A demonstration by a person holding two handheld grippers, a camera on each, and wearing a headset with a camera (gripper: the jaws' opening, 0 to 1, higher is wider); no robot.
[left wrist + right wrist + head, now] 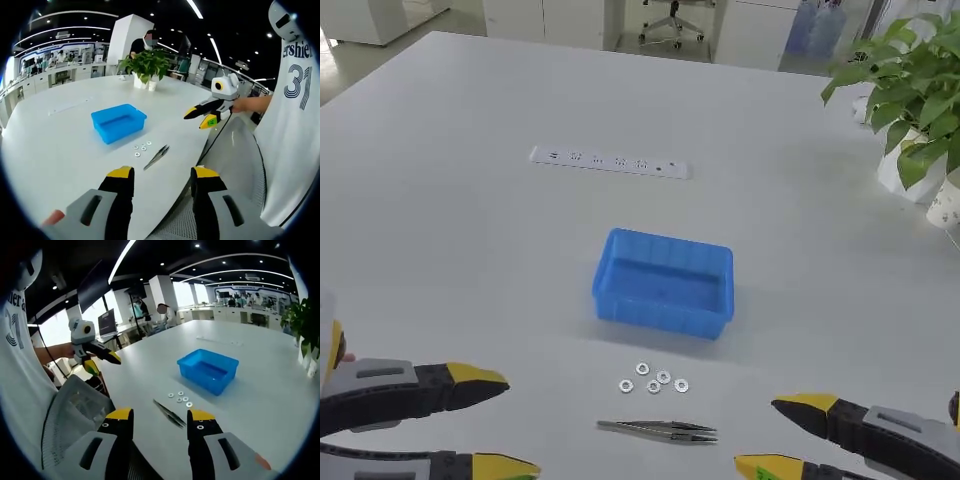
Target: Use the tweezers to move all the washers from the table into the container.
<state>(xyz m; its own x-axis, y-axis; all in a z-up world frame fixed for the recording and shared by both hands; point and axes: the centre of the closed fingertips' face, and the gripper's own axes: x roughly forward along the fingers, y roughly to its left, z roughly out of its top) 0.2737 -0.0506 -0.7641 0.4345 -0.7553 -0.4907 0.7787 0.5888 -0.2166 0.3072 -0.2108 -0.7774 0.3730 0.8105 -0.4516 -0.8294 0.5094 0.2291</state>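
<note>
Several small metal washers (653,380) lie in a cluster on the white table just in front of a blue rectangular container (665,285). Metal tweezers (660,430) lie flat on the table a little nearer than the washers. My left gripper (510,422) hovers at the lower left, open, holding nothing. At the lower right my right gripper (760,435) is open as well, beside the tweezers' tip end. The left gripper view shows its jaws (162,175) spread, with tweezers (156,156), washers (142,148) and container (118,121) ahead. The right gripper view shows open jaws (160,416) just short of the tweezers (170,413).
A white power strip (610,162) lies beyond the container. A potted plant (910,90) in a white pot stands at the table's far right. The near table edge runs close below both grippers. A person in a white jersey (292,100) stands at the table edge.
</note>
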